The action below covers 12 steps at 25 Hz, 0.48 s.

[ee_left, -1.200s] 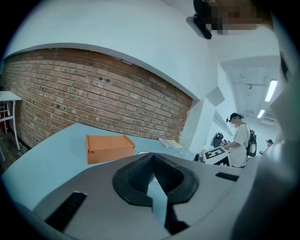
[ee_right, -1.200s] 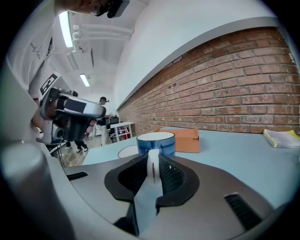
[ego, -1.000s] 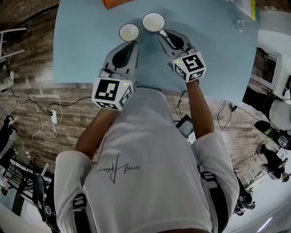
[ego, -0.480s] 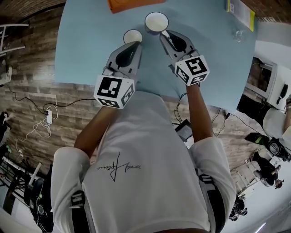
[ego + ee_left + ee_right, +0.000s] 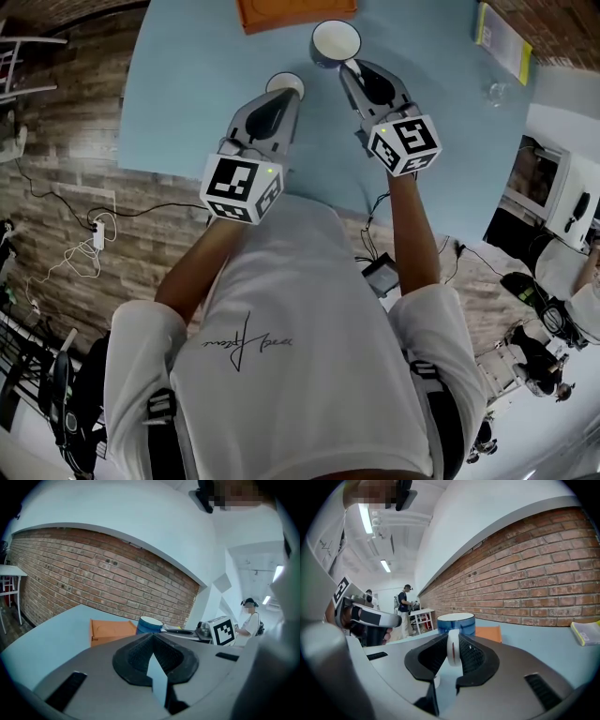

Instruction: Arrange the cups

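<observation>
A blue cup with a white inside hangs at the far side of the light blue table. My right gripper is shut on its white handle, and the cup's body shows just past the jaws. A small white cup stands right at the tips of my left gripper, which partly covers it. The left gripper is shut with nothing seen between its pads. The white cup is hidden in the left gripper view, where the blue cup shows ahead.
An orange tray lies at the table's far edge behind the cups. A yellow book and a clear glass are at the far right. The near table edge runs just under both hands. A brick wall lies beyond, and people stand in the background.
My right gripper has carried the blue cup upward and farther from me. The left gripper has stayed by the white cup.
</observation>
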{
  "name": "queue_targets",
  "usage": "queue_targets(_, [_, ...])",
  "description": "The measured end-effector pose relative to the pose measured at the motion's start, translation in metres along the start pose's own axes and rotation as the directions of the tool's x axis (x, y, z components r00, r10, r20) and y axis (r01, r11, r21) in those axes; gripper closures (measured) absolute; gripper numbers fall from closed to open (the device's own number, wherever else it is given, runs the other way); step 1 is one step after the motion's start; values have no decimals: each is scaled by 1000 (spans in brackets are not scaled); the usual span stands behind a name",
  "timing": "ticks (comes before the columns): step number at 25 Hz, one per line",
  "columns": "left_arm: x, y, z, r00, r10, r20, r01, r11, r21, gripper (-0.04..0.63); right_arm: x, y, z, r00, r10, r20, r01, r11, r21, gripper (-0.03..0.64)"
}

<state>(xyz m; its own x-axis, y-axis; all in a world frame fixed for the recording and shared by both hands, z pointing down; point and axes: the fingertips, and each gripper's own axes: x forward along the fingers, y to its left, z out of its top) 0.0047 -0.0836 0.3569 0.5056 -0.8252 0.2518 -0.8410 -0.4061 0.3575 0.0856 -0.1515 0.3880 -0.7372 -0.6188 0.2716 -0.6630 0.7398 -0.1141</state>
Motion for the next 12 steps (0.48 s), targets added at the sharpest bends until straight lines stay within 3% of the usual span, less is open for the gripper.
queue_targets(12, [6, 12, 1, 1000, -2, -17, 2, 1000, -13, 589, 26, -15, 19, 1000, -10, 21, 10, 1000, 0, 543])
